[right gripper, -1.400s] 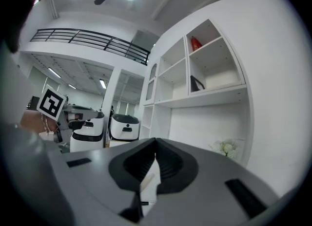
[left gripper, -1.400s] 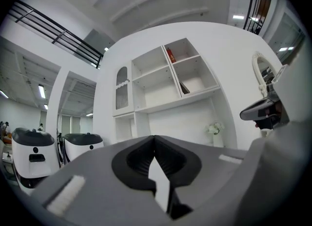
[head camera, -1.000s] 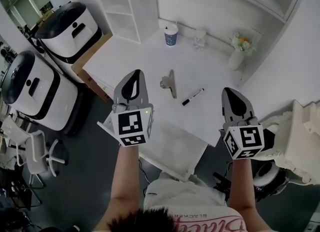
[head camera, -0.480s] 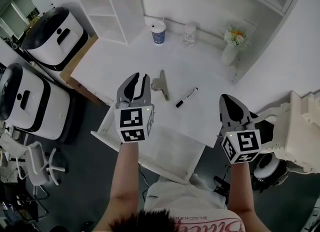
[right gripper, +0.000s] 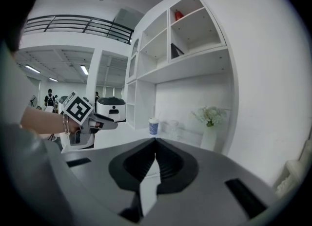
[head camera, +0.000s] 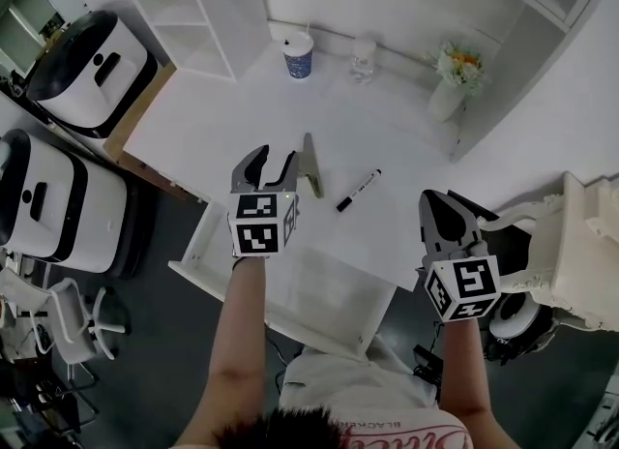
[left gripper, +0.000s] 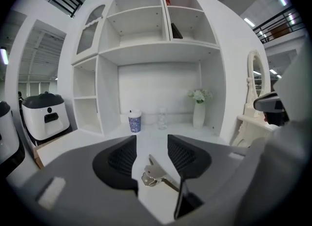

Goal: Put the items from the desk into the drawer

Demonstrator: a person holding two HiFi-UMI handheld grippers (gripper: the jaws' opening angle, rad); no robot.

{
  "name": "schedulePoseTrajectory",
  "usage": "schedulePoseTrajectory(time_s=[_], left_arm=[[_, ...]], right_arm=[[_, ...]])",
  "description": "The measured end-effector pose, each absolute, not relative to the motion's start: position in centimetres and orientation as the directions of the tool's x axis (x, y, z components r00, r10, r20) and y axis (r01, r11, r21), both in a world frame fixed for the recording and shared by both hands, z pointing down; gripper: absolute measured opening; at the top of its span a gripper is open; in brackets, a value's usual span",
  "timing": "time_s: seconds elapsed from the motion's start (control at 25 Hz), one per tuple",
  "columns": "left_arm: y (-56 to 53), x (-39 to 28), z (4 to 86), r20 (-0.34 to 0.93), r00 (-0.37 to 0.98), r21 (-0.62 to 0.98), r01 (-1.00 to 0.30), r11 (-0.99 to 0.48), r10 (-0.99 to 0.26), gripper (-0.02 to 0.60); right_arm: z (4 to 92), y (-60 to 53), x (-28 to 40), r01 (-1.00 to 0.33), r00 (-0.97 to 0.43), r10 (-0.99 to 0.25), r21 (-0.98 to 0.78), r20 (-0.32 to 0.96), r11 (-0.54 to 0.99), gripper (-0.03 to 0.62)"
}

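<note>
— So, the left gripper (head camera: 271, 160)?
— Its jaws have just been opening and are standing apart over the desk (head camera: 387, 118), gripping nothing; the binder clip (head camera: 309, 164) is lying just beside them, the marker (head camera: 358, 190) nearby.
— Right gripper (head camera: 440, 207)?
— Hovering, jaws pressing together, empty.

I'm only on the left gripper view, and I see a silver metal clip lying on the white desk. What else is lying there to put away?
Observer: A slim black marker pen lies on the white desk, just right of the silver metal clip in the head view.
Operator: And on my right?
Observer: The right hand-held gripper has its jaws together with nothing between them.
</note>
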State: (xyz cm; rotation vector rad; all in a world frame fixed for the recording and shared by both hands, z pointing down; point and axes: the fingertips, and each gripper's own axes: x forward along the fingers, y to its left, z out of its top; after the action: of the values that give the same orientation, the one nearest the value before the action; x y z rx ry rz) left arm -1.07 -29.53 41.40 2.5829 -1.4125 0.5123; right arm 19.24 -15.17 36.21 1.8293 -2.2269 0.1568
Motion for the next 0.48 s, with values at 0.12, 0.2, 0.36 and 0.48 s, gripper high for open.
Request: schedulePoseTrajectory(time_s=[0.12,0.2,0.36,0.48], left_arm=[[-30.4,-0.9,43.8,0.419,0.484,-0.026,-0.839,-0.543,-0.768,0.186],[-30.9,-0.9,45.4,0.450,0.475,-0.018,-0.842,-0.540,-0.756,0.186],[-31.9,-1.1,48.7,0.511,0.462,0.006,-0.845,-0.534,-0.725,0.187],[-32.4,-1.2,51.2,0.558,0.456,0.044,-0.850,-0.524,-0.693,0.186]], right_arm=[[37.3,-15.4,19.4,-0.977,-0.176,-0.941,0.070,0.288,0.204,0.008],[38.1,-15.6,19.5,-0.977,-0.175,-0.936,0.065,0.304,0.204,0.008],[39.4,-16.0,19.6,-0.976,-0.179,-0.925,0.061,0.335,0.210,0.008],[40.3,-16.2,19.5,-0.974,-0.182,-0.917,0.060,0.354,0.217,0.008]])
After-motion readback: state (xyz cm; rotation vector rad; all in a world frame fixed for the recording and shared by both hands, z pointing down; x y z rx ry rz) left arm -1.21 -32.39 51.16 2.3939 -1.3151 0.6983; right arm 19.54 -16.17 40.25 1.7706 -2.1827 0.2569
